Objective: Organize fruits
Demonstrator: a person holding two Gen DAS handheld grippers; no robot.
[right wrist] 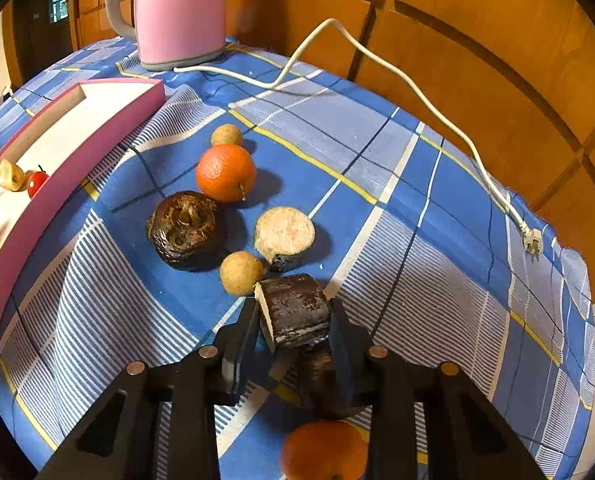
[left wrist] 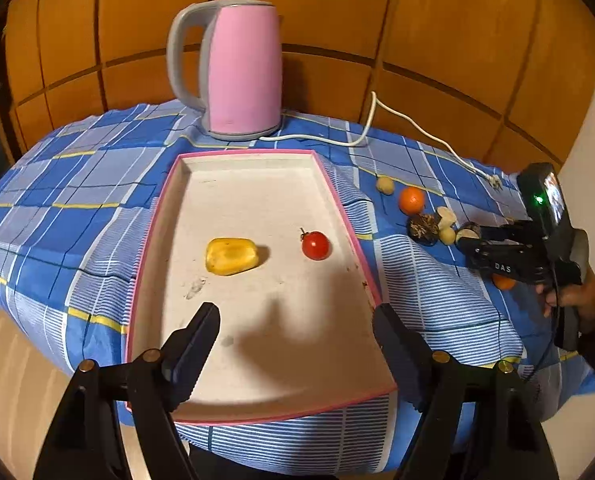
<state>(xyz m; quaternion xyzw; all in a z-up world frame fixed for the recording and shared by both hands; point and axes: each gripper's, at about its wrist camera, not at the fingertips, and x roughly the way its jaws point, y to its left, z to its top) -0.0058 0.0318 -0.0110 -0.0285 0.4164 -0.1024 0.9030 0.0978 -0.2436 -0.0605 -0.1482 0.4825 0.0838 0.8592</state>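
A pink-rimmed white tray [left wrist: 253,184] holds a yellow fruit piece [left wrist: 230,256] and a red cherry tomato [left wrist: 316,245]. My left gripper [left wrist: 295,320] is open and empty above the tray's near end. My right gripper [right wrist: 293,316] is shut on a dark brown fruit chunk [right wrist: 295,310] with a pale cut face, held just above the cloth. Beside it lie an orange [right wrist: 225,173], a dark wrinkled fruit [right wrist: 183,228], a pale-topped chunk [right wrist: 284,236] and two small tan round fruits [right wrist: 240,273]. Another orange [right wrist: 323,450] sits under the gripper.
A pink kettle [left wrist: 241,68] stands behind the tray, its white cord [right wrist: 417,92] and plug [right wrist: 533,242] trailing over the blue checked cloth [right wrist: 417,240]. The right gripper also shows in the left wrist view [left wrist: 467,236]. Wooden panels form the back wall.
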